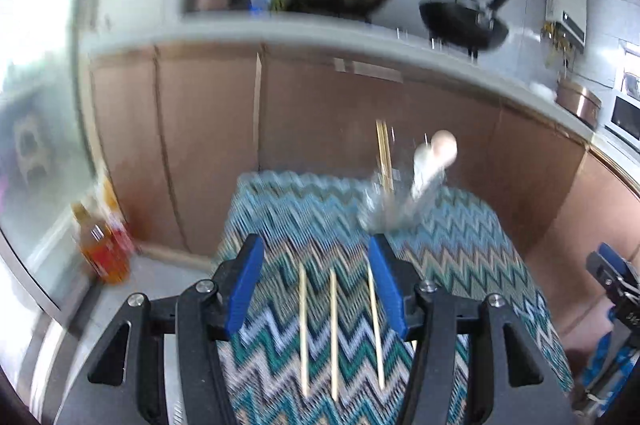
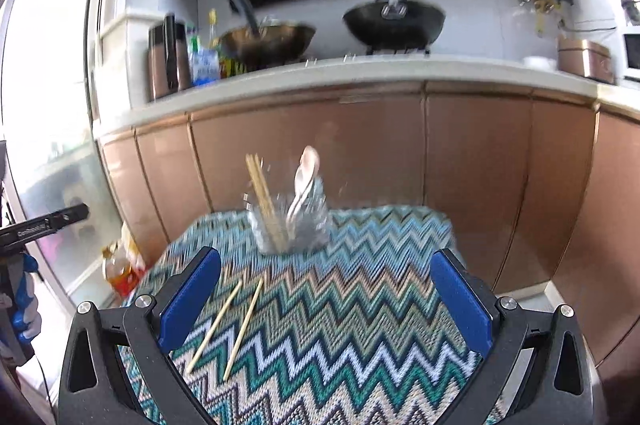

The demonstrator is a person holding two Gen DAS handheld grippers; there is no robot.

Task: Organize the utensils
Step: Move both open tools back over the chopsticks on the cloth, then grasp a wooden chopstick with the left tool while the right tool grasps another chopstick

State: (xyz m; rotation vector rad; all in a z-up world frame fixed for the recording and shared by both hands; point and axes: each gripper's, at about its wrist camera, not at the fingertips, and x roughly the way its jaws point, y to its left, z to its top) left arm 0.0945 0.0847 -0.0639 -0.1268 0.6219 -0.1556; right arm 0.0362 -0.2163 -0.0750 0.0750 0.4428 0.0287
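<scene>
Kitchen cabinets in a coppery brown fill the background, with a pale counter above them carrying two dark woks; in front stands the table (image 2: 360, 305), covered in a zigzag-patterned cloth of teal, white and tan.

Toward the far side of that table stands a clear glass utensil holder (image 2: 290, 225), blurred in both views; it already holds a bundle of pale wooden chopsticks (image 2: 262, 197) leaning left and a white spoon (image 2: 305, 181) leaning right, so part of the sorting looks done.

What is left lies nearer to you: three loose pale wooden chopsticks (image 1: 334, 333) rest flat on the cloth, roughly parallel and apart from one another, well short of the holder; the right wrist view shows only two of them, at its left.

Your left tool (image 1: 316, 289) is spread, with nothing pinched; the three loose sticks show in the gap between its blue pads (image 1: 246, 285), though I cannot tell whether it touches them. Your right tool (image 2: 324, 299) is spread wide over bare cloth, holding nothing.

By my judgement the task is partway along; the three sticks are not yet picked up and still need to go into the holder beside the others.
</scene>
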